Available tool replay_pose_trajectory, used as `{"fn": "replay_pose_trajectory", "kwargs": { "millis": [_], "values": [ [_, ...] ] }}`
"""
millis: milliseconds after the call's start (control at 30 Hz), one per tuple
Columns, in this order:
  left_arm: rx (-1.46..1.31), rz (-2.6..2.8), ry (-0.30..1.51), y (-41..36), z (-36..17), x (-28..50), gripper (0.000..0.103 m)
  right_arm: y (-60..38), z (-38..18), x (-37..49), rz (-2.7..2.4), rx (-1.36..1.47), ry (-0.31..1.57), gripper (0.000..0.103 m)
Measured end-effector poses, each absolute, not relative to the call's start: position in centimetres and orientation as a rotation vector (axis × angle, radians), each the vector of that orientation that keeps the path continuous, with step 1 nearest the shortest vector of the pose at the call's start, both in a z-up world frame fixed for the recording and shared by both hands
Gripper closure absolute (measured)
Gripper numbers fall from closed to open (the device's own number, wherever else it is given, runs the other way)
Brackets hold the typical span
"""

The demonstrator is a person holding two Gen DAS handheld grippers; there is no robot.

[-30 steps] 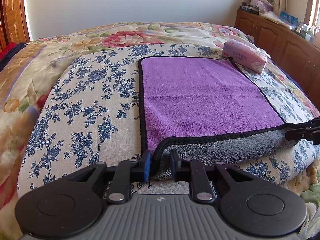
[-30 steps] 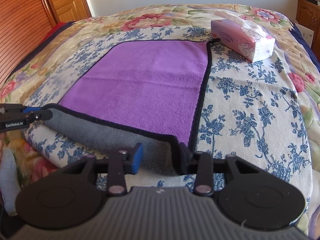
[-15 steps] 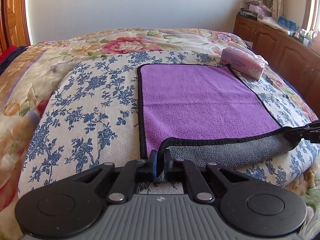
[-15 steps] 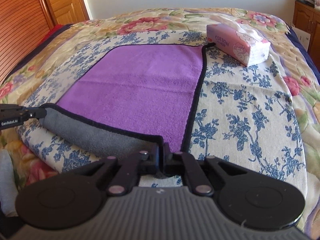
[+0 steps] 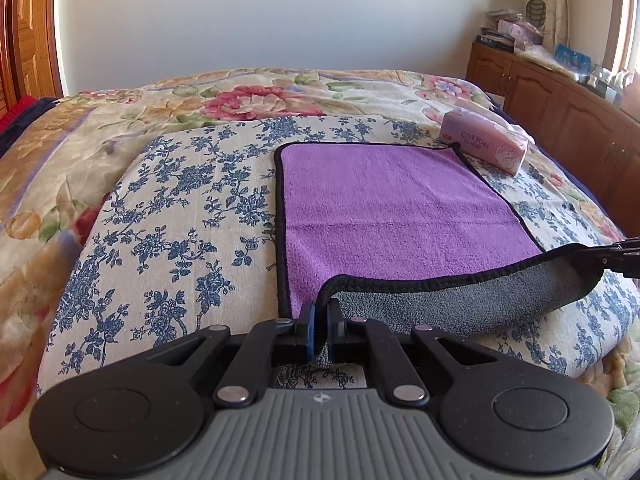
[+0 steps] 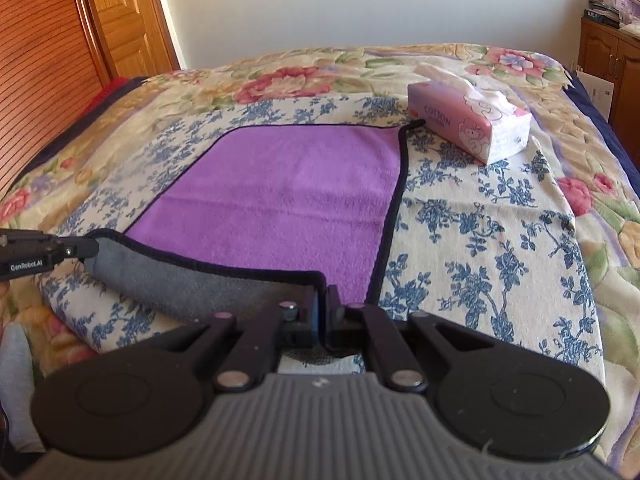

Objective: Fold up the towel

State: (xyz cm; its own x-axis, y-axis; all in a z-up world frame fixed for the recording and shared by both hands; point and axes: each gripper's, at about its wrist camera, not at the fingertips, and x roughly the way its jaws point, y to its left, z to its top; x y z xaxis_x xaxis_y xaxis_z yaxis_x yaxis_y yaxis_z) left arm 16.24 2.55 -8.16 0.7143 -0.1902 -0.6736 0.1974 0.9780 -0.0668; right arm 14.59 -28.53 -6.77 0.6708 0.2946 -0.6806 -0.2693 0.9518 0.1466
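Observation:
A purple towel (image 5: 384, 208) with black trim and a grey underside lies flat on the bed; it also shows in the right wrist view (image 6: 280, 196). Its near edge is lifted and curled, showing the grey side (image 5: 460, 304). My left gripper (image 5: 320, 320) is shut on the towel's near left corner. My right gripper (image 6: 322, 308) is shut on the near right corner. Each gripper shows at the edge of the other's view: the right one (image 5: 612, 258) and the left one (image 6: 44, 254).
A pink tissue box (image 5: 484, 146) sits just past the towel's far right corner, also in the right wrist view (image 6: 468, 128). A blue-flowered sheet (image 5: 180, 208) lies under the towel on the floral bedspread. Wooden cabinets (image 5: 560, 108) stand right, a wooden door (image 6: 120, 28) left.
Both grippers closed on the towel's near corners and raised them. The near edge now curls higher off the bed.

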Motion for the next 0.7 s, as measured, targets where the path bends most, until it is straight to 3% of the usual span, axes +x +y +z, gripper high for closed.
{"fn": "replay_pose_trajectory", "kwargs": {
  "millis": [700],
  "values": [
    [-0.002,-0.222,0.679,2.7,-6.8,18.0,0.097,-28.5,-5.3,15.8,0.329,0.049,0.672,0.099]
  ]
}}
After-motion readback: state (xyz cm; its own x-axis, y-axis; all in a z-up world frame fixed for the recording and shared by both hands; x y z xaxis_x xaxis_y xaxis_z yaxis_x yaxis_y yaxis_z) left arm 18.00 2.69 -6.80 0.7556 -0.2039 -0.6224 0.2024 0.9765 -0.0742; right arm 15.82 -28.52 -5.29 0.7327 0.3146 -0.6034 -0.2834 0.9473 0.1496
